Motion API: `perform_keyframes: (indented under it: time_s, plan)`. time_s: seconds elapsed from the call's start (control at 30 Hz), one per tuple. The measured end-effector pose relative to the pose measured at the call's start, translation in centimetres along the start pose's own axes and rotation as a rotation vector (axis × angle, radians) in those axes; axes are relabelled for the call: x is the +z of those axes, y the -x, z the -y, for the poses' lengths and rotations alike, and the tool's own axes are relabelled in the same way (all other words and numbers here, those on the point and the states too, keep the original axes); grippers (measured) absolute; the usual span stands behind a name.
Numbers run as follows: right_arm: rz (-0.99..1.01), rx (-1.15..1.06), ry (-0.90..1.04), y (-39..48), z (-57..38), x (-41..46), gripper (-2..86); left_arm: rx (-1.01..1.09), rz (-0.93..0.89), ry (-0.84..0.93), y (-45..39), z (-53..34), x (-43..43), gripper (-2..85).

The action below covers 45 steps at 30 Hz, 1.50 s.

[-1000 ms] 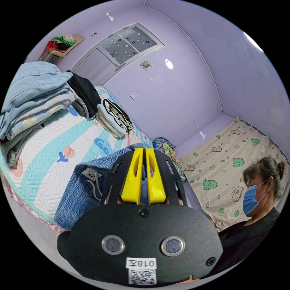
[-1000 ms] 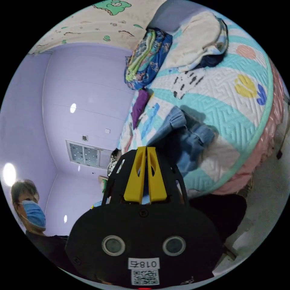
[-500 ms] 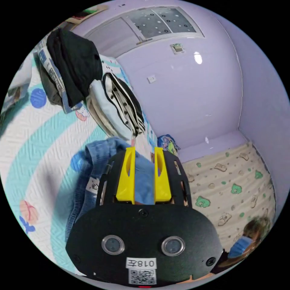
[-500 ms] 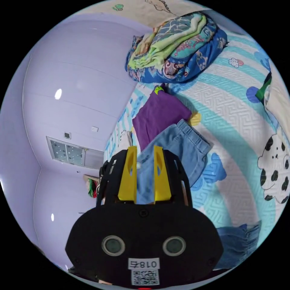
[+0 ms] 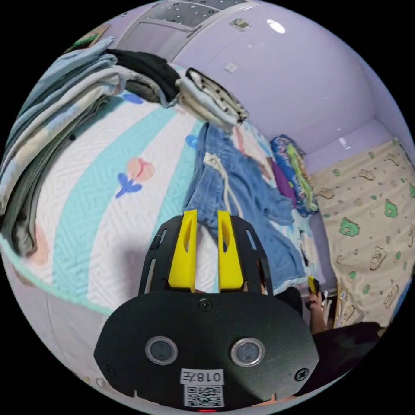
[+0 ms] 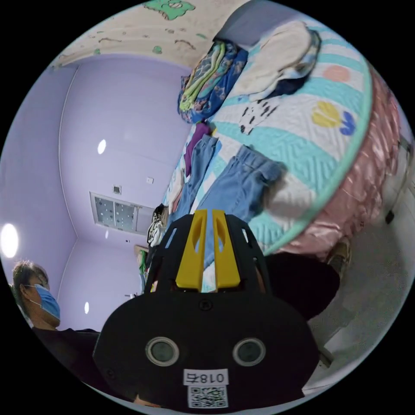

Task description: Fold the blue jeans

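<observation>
- Bed (image 5: 129,207) carries everything here: the jeans (image 5: 242,186) lie spread across its patterned cover, legs apart, nothing folded over yet — so my judgement is that the spreading-out step is done and the first fold has not begun.
- Jeans in the right gripper view (image 6: 237,190) show their two legs running side by side toward the bed's edge, one cuff end nearest the camera; the left gripper view shows the waist end instead, with a white drawstring (image 5: 227,190) and a small label.
- Stacks of folded clothes (image 5: 56,129) sit along the far side of the bed in the left gripper view; the right gripper view gives a rolled colourful blanket (image 6: 207,82), a purple cloth (image 6: 195,142) just beside the jeans, and a pale garment (image 6: 276,60).
- Left gripper (image 5: 206,246) hangs above the waist end, jaws a narrow gap apart and holding nothing.
- Right gripper (image 6: 207,250) hovers off the bed's edge near the cuffs, jaws nearly together, also empty.
- Next move, as I judge it, calls for wider jaws on both sides, then a pinch at waist and cuff of one leg to lay it over the other — edges should meet.
- Person (image 6: 39,298) in a mask stands at the right gripper view's edge.
</observation>
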State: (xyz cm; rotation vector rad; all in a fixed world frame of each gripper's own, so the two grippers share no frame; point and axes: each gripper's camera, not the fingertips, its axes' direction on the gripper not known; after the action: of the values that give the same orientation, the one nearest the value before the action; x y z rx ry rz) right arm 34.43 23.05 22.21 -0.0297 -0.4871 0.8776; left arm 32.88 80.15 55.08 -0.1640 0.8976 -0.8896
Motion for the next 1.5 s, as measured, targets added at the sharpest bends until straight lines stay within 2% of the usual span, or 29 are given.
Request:
perform_keyframes:
  time_s: [0.07,0.13,0.27,0.43,0.5,0.73,0.83,1.17,1.23,1.3,1.37,1.5]
  plan:
    - [-0.025,0.007,-0.025,-0.4,-1.9,-2.2,0.8,-0.040,0.079,-0.024,0.1,-2.0,0.1,8.1]
    - [-0.075,0.018,-0.044,-0.8,-3.6,-4.6,0.2,-0.072,0.073,-0.043,0.4,-3.6,0.3,8.4]
    - [-0.067,0.041,-0.088,-1.5,-4.8,-7.3,-0.2,-0.110,-0.125,-0.028,0.7,-5.2,2.3,9.4]
    - [-0.049,0.017,-0.099,-1.0,-6.0,-9.0,-0.3,-0.213,-0.237,-0.017,2.0,-5.4,4.7,10.9]
    - [-0.040,0.012,-0.097,-0.9,-6.5,-9.5,-0.3,-0.275,-0.348,-0.083,3.2,-6.0,4.7,11.1]
    - [-0.076,0.034,-0.105,-2.2,-7.8,-11.9,-0.3,-0.379,-0.454,-0.193,7.1,-9.6,3.6,11.2]
    - [-0.081,0.055,-0.118,-2.9,-7.9,-12.6,-0.3,-0.398,-0.536,-0.296,8.9,-12.4,2.4,11.0]
    - [-0.079,0.067,-0.099,-2.9,-6.3,-12.4,-0.3,-0.327,-0.397,-0.183,8.9,-12.0,2.8,11.8]
    - [-0.094,0.060,-0.089,-2.6,-6.0,-12.5,-0.2,-0.328,-0.388,-0.166,8.6,-11.3,3.3,10.9]
    - [-0.104,0.057,-0.083,-2.5,-5.8,-12.5,-0.1,-0.365,-0.366,-0.134,8.6,-10.7,4.3,6.5]
    - [-0.112,0.056,-0.079,-2.4,-5.6,-12.6,0.1,-0.384,-0.360,-0.149,8.7,-10.9,4.0,5.0]
    - [-0.115,0.048,-0.052,-2.6,-4.2,-11.9,1.9,-0.263,-0.328,-0.226,8.4,-12.2,0.1,4.2]
